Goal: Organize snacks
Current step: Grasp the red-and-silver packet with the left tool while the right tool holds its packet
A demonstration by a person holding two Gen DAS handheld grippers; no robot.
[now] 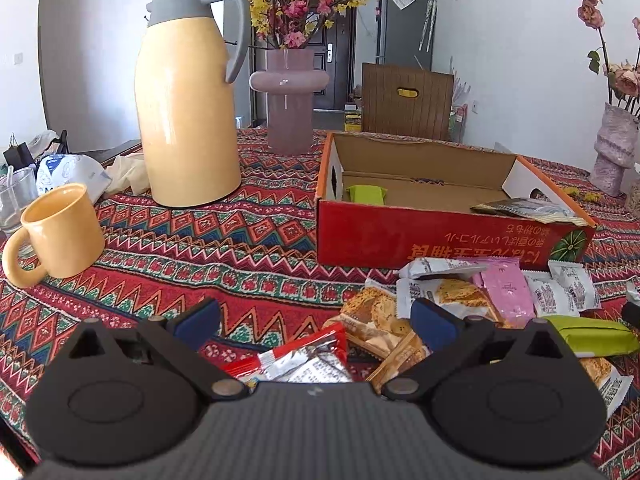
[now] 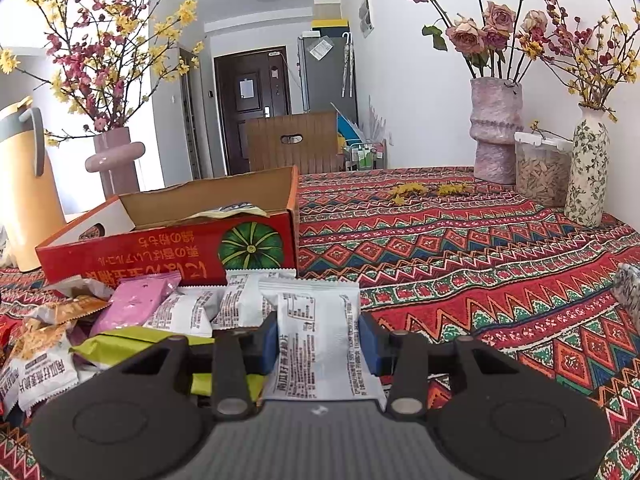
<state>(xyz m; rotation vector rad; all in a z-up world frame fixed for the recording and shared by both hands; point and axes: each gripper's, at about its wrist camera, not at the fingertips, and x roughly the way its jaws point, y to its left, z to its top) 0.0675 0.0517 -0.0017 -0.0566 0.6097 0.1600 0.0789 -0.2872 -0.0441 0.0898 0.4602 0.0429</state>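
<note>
An open red cardboard box stands on the patterned tablecloth; it also shows in the right wrist view. Inside lie a green packet and a dark packet. A pile of snack packets lies in front of the box. My left gripper is open and empty above a red-and-silver packet. My right gripper is shut on a white snack packet at the pile's right edge, beside a pink packet and a green packet.
A yellow thermos jug, a yellow mug and a pink vase stand left of the box. At the right are a pink vase of roses, a seed jar and a floral vase.
</note>
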